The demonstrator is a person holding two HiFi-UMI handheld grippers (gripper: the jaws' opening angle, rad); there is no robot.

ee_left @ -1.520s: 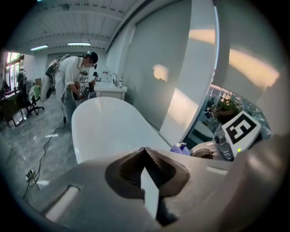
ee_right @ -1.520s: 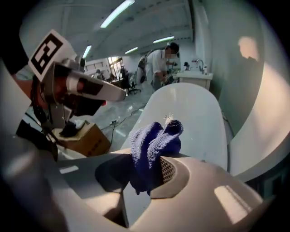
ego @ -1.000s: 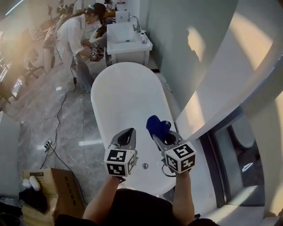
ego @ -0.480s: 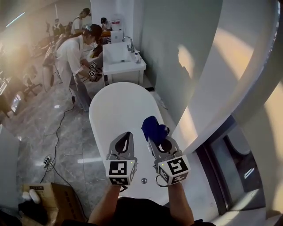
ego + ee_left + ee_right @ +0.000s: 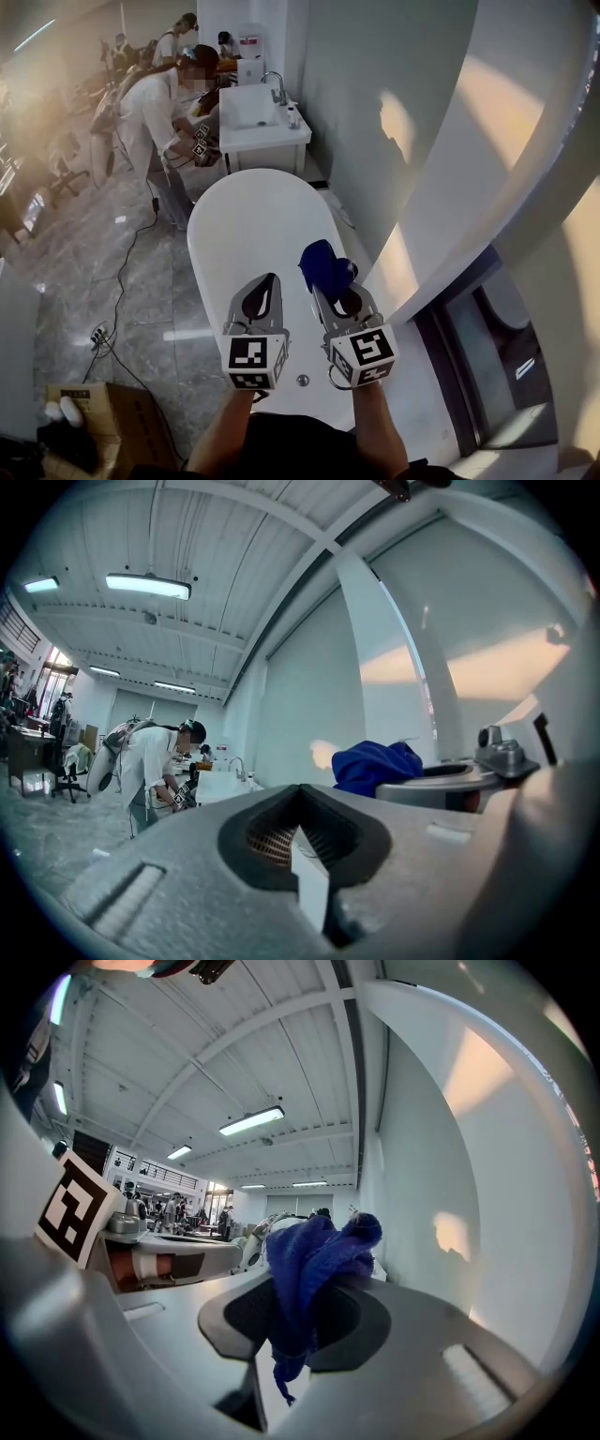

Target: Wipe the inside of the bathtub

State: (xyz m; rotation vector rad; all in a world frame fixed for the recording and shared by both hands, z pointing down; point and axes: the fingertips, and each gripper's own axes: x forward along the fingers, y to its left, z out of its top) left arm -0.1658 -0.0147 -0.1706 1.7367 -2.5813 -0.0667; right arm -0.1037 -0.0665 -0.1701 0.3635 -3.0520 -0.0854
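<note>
Bathtub [image 5: 246,220] lies at frame centre, its white basin beneath and beyond both grippers. To wipe well, lower the cloth [image 5: 324,264] flat onto the inner wall and sweep in overlapping strokes. The right gripper [image 5: 328,281] pinches the cloth, apparently hovering clear of the tub. The left gripper [image 5: 266,284] is closed and empty.

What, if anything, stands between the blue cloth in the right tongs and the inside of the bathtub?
Nothing visible does. The blue cloth, clamped in the right tongs, hangs above the open bathtub; the left tongs sit beside it, not underneath.
</note>
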